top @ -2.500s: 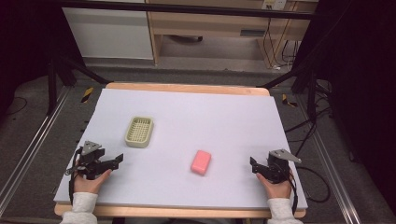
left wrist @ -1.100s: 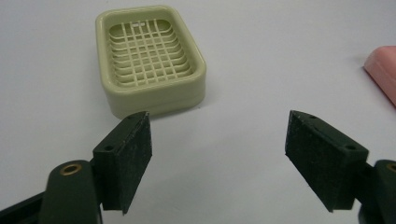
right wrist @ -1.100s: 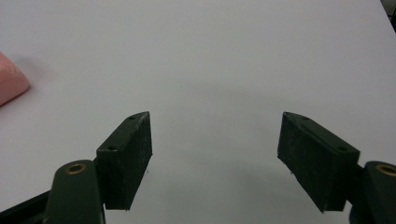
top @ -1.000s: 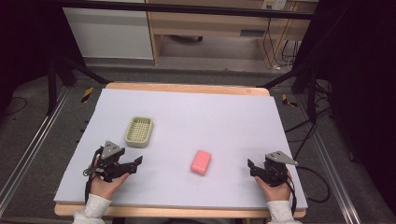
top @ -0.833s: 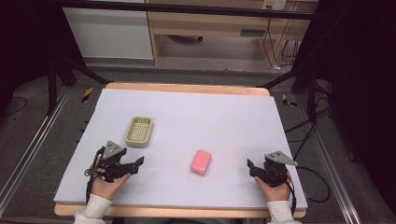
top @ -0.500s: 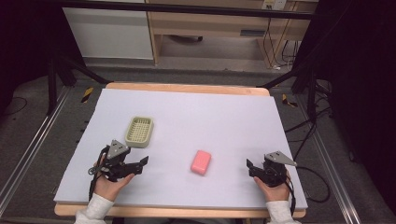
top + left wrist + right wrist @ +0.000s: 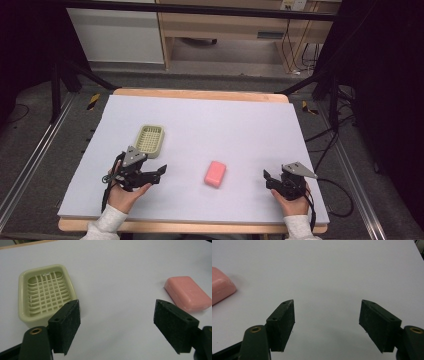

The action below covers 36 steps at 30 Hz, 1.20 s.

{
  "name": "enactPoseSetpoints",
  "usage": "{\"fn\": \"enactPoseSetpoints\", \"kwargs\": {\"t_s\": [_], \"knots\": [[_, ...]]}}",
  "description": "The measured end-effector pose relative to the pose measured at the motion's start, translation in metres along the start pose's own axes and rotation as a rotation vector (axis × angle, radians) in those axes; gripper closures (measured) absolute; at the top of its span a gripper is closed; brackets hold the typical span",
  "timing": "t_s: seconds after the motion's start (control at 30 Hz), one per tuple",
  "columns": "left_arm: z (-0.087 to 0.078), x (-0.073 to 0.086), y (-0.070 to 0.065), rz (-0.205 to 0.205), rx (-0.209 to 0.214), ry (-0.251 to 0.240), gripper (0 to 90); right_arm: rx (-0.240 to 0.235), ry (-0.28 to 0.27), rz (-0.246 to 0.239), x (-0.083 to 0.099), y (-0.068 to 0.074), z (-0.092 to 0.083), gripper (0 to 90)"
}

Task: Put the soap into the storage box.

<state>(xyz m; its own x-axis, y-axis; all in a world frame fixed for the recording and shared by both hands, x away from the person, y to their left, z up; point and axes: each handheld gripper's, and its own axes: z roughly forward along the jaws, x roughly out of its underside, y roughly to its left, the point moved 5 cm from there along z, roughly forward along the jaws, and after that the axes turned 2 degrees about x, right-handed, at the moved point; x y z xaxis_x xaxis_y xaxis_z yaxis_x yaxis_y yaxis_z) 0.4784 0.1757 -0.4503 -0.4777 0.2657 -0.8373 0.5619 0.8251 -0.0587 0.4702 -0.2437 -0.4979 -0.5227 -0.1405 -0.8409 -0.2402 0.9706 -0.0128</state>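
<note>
A pink bar of soap [image 7: 215, 173] lies flat near the middle of the white table top [image 7: 225, 125]; it also lies at the right of the left gripper view [image 7: 187, 293] and at the left edge of the right gripper view [image 7: 220, 291]. A pale green slatted soap dish [image 7: 150, 140] sits to its left, seen close in the left gripper view [image 7: 46, 293]. My left gripper [image 7: 159, 172] is open just in front of the dish, aimed toward the soap, with nothing between its jaws. My right gripper [image 7: 268, 178] is open at the front right, jaws empty.
The wooden table edge [image 7: 200, 94] runs along the far side. Metal rails [image 7: 30, 165] flank the table on the floor, and cables [image 7: 335, 192] trail at the right. A cabinet [image 7: 117, 35] stands behind.
My left gripper has slid right across the table, from the front left corner to a spot in front of the soap dish. The right gripper has barely moved.
</note>
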Motion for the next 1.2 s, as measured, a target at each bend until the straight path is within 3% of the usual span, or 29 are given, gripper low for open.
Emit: {"fn": "enactPoseSetpoints", "kwargs": {"t_s": [0.47,0.9,1.2], "knots": [[0.017,-0.024,-0.025,0.022,0.045,-0.006,21.2,-0.004,-0.002,-0.005,-0.001,0.001,0.001,31.6],[0.035,-0.031,-0.044,0.037,0.075,0.013,21.1,0.0,0.008,-0.01,0.0,0.002,0.002,31.6],[0.048,-0.032,-0.057,0.07,0.086,0.041,21.1,0.005,0.014,-0.017,0.0,0.002,0.002,31.3]]}}
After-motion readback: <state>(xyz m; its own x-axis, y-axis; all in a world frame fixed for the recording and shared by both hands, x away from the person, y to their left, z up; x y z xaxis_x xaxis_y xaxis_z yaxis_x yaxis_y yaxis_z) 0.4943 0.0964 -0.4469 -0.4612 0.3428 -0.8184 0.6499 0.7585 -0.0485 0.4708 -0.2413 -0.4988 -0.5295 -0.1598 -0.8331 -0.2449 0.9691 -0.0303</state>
